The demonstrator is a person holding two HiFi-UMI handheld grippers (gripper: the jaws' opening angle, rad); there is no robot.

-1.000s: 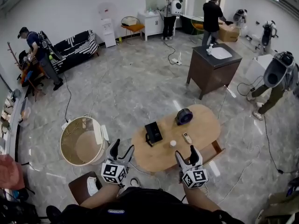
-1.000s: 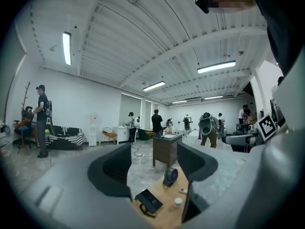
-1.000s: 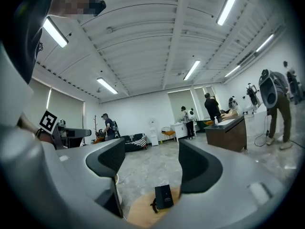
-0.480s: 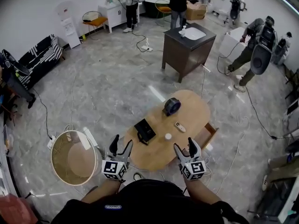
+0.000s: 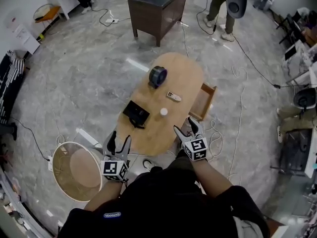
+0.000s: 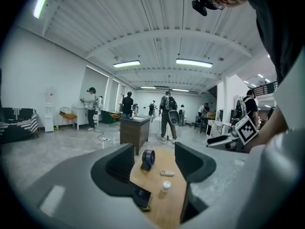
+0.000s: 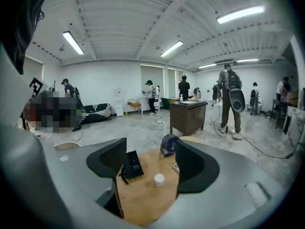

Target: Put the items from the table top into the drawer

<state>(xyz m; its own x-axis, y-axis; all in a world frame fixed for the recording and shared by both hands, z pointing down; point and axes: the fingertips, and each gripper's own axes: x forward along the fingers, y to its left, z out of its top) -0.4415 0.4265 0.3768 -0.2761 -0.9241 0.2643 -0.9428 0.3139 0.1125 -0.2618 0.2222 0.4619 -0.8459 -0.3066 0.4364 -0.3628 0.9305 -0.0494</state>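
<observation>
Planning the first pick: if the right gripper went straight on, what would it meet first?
Probably the small white jar on the wooden table, seen between the open jaws of the right gripper; depth is unclear.

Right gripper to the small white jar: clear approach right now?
Likely yes. The right gripper, jaws open and empty, faces the white jar across bare tabletop; the black box and the remote sit clear to either side.
</observation>
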